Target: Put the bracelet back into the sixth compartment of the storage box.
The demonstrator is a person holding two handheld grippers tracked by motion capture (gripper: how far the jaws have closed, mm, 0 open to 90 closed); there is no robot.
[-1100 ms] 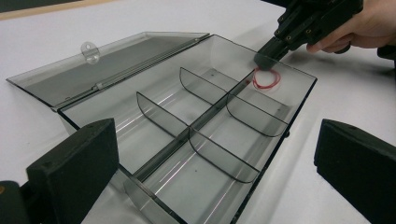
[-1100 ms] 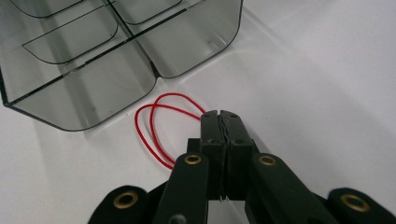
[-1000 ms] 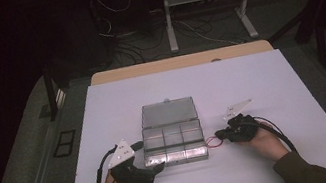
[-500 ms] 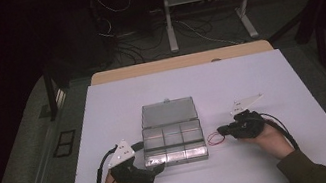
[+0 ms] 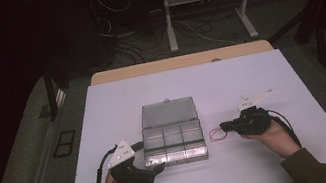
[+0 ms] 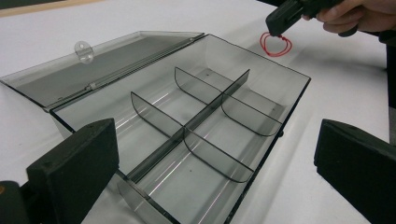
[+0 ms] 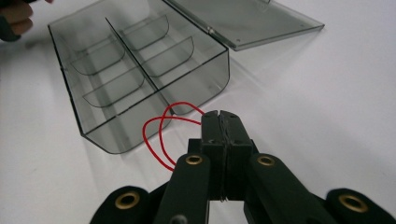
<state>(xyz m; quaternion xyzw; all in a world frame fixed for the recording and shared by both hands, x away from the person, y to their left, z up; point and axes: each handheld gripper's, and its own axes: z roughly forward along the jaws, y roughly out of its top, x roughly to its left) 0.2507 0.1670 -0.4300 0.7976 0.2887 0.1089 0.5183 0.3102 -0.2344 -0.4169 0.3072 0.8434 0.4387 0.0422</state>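
**Ana:** High view first: how far is the work, do you think?

**Ben:** I judge it is in the middle. The right gripper (image 5: 224,125) has its jaws pressed together on a thin red wire loop (image 5: 217,134), so the picking seems done. The loop hangs just ahead of the tips, in the air above the white table (image 5: 250,81). What is left, I think, is to carry it over the wall and drop it inside.

**Ana:** Inside which container?

**Ben:** The smoky transparent plastic organiser box (image 7: 140,70), which stands just beyond the loop, a little to the left in the right gripper view. Its flat hinged lid (image 6: 93,70) lies fully open on the far side.

**Ana:** Is something already in it?

**Ben:** No. All compartments, separated by curved dividers (image 6: 205,154), look empty to me.

**Ana:** And the left gripper (image 6: 210,168)?

**Ben:** Its jaws are spread wide, one on each side of the near end of the box. If the pads touch the walls, I cannot tell.
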